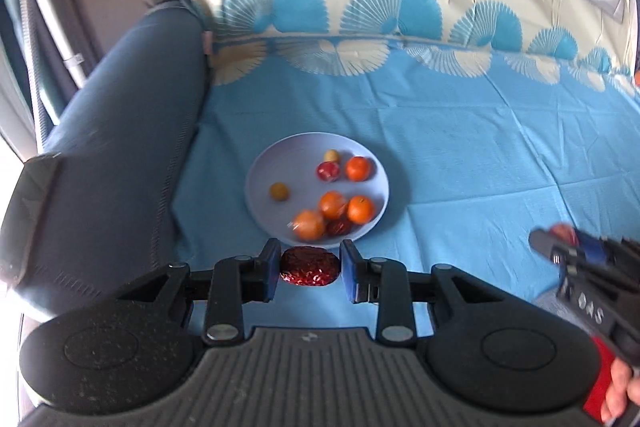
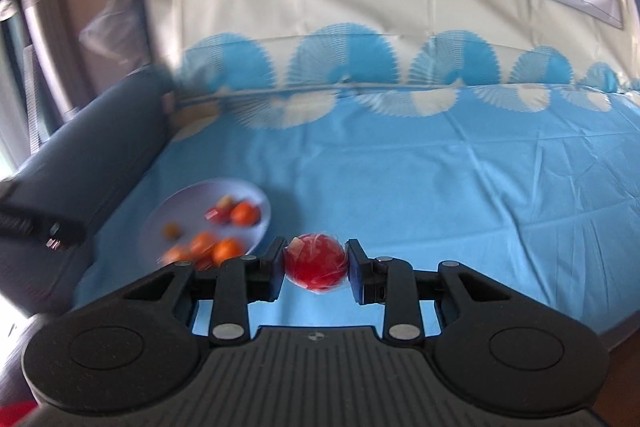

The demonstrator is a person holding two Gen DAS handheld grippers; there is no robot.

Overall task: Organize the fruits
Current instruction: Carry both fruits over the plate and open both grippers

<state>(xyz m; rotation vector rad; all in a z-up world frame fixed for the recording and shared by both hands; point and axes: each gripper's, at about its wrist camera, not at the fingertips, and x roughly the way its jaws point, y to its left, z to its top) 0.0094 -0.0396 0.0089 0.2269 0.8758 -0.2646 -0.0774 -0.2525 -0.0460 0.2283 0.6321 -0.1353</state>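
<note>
In the right wrist view the plate [image 2: 256, 199] and its fruit are motion-blurred, while the right tool [image 1: 560, 247] sits half cut off at the left view's edge.

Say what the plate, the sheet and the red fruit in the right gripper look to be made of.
Plate: smooth pale lavender, matte, likely plastic or glazed ceramic.
Sheet: thin woven cloth, shown by creases and fold lines.
Red fruit: glossy, wrapped in clear film, judging by crinkles and highlights; held in the right gripper.
</note>
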